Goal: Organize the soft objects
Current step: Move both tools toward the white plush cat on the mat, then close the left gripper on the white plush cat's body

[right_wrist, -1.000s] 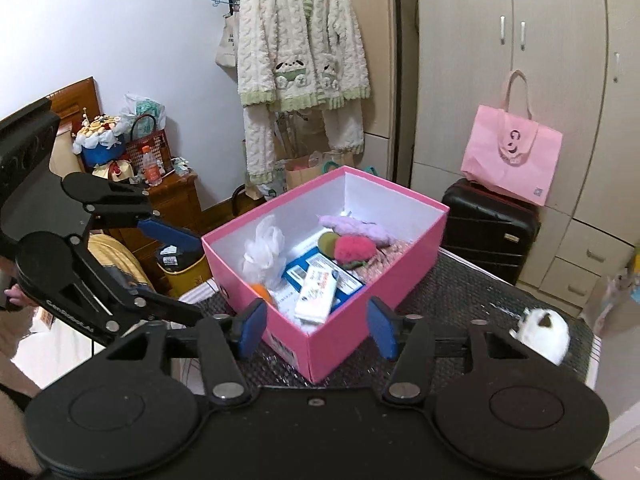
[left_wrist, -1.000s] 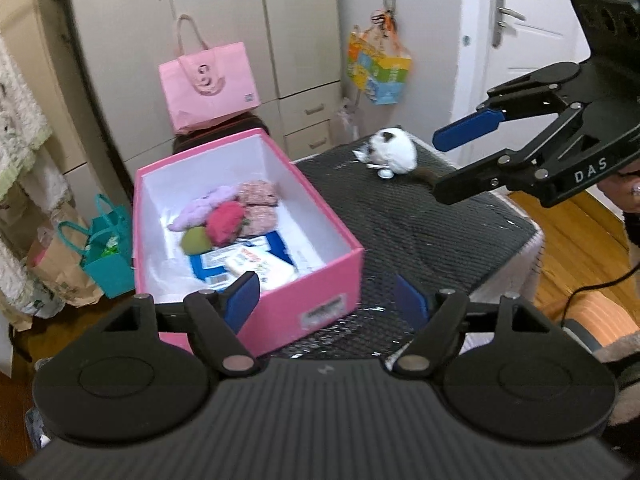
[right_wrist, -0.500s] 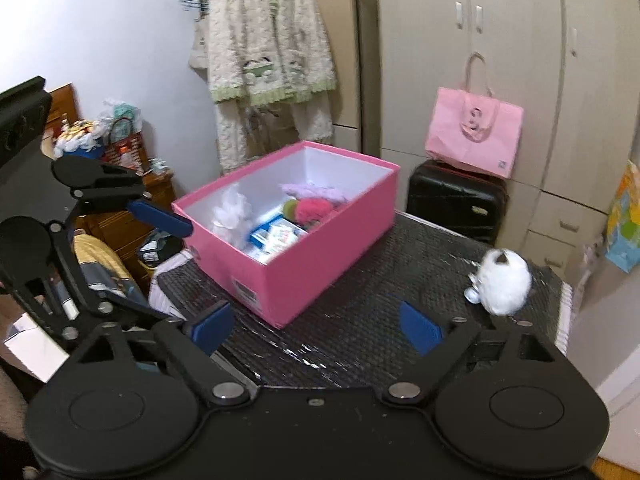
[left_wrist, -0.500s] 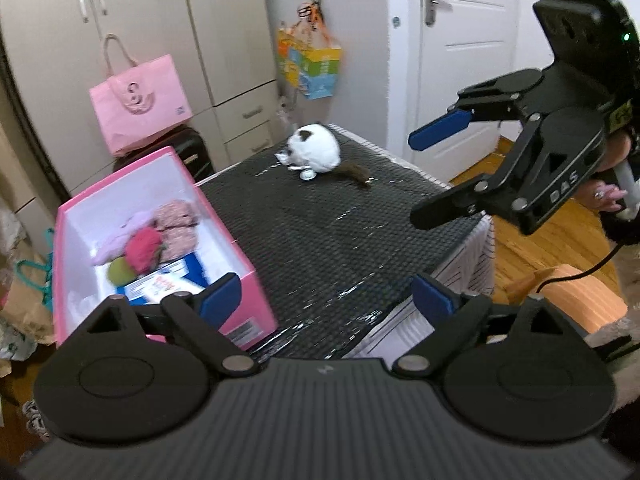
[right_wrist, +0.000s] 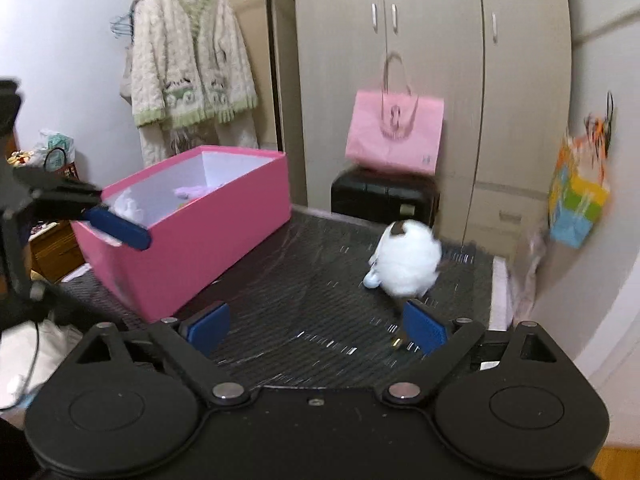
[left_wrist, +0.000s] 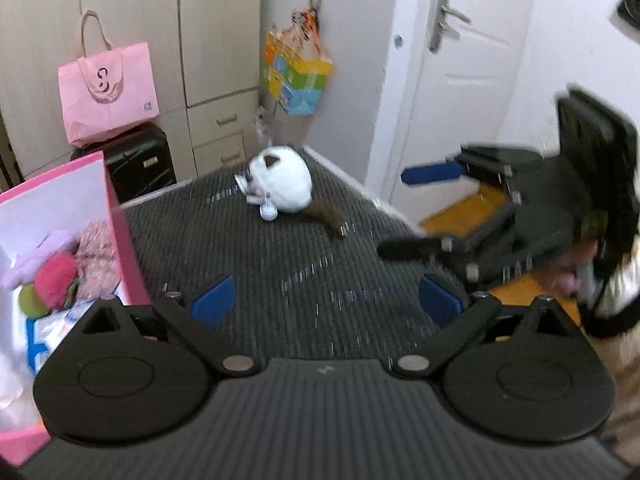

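A white round plush toy (left_wrist: 280,188) with a brown patch and a brown tail lies on the dark mesh-covered table (left_wrist: 288,280), far from both grippers. An open pink box (left_wrist: 124,248) at the left holds pink, purple and green soft items (left_wrist: 56,276) and a packet. My left gripper (left_wrist: 326,300) hovers over the table, its jaws opening with nothing between them. My right gripper (right_wrist: 316,326) faces the plush toy (right_wrist: 406,264), which lies just ahead of its right pad; its jaws are also opening and hold nothing. The pink box (right_wrist: 200,248) stands to its left.
A pink tote bag (left_wrist: 106,92) rests on a black suitcase (left_wrist: 140,164) behind the table. A colourful bag (left_wrist: 296,76) hangs on the wall beside a white door (left_wrist: 460,92). A cardigan (right_wrist: 188,84) hangs by the wardrobe. Wooden floor lies past the table's right edge.
Both views have swung away from the pink box toward the plush toy, which now looks nearer. Both grippers have sunk closer to the table and their jaws have spread wider.
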`<control>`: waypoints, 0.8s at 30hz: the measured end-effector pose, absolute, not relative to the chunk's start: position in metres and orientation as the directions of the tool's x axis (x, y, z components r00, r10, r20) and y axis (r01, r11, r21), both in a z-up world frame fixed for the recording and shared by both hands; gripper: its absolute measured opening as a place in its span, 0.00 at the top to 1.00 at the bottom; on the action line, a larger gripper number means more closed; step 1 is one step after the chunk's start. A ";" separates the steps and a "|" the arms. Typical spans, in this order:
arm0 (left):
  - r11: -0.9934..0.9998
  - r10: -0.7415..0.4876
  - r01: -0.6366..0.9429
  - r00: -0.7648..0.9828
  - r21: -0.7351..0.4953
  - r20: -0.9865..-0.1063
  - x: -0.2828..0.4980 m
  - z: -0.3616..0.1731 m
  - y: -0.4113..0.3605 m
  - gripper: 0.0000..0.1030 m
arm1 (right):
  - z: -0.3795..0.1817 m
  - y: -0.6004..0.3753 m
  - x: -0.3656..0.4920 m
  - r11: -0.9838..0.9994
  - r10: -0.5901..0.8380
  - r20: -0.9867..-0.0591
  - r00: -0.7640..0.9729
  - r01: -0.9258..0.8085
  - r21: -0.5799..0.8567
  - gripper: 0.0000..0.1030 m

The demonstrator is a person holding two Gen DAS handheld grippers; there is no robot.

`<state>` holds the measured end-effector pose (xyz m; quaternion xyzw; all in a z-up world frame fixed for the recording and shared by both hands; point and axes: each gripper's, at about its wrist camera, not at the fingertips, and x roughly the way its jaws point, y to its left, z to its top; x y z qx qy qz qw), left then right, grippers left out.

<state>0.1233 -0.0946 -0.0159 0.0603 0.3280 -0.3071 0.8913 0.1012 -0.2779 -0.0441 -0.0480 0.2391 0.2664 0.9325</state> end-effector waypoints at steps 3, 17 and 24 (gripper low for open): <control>0.829 -0.503 0.547 0.631 -0.121 -0.590 0.146 -0.023 -0.108 0.03 | -0.055 -0.288 0.118 0.870 0.468 -0.409 0.783 -0.490 0.058 0.07; 0.885 -0.464 0.402 0.716 -0.234 -0.521 0.223 -0.057 -0.142 0.06 | -0.102 -0.284 0.202 0.879 0.411 -0.523 0.747 -0.477 0.009 0.07; 0.894 -0.447 0.364 0.717 -0.260 -0.535 0.260 -0.071 -0.168 0.07 | -0.107 -0.291 0.237 0.884 0.437 -0.544 0.716 -0.454 0.113 0.08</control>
